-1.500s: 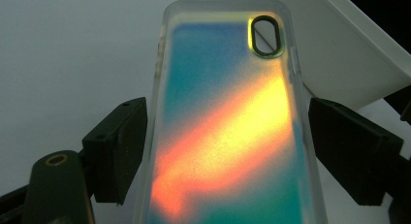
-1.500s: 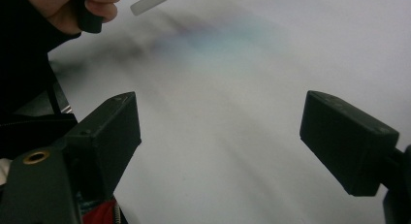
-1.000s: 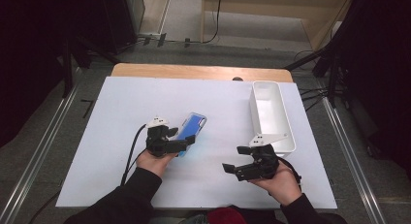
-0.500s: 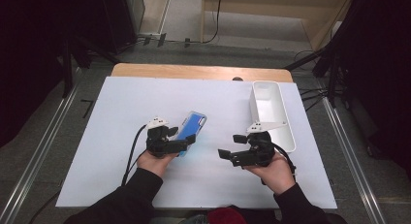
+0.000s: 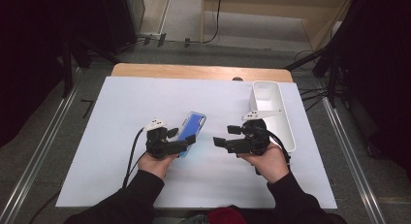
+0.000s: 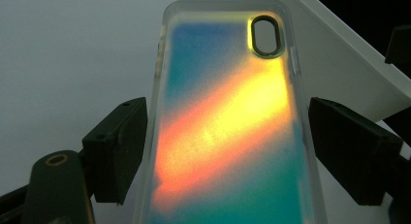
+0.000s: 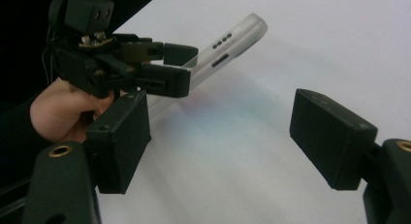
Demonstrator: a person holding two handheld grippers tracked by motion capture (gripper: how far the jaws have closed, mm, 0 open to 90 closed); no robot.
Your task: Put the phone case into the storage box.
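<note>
The phone case (image 6: 228, 127), clear-rimmed with a shimmering blue, orange and yellow back and an oval camera cut-out, is held tilted above the middle of the counter (image 5: 121, 112). The left gripper's (image 5: 186, 142) fingers (image 6: 118, 146) clamp its long edges. The right gripper (image 5: 220, 142) hovers nearby, its fingers (image 7: 332, 136) closing in but wide, with nothing between them.

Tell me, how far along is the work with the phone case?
Done: the left gripper grips the phone case, one end tilted off the mat. In hand: the right gripper, jaws just closing on nothing, faces the case. Left: probably a second grip, perhaps a move to the white tray.
</note>
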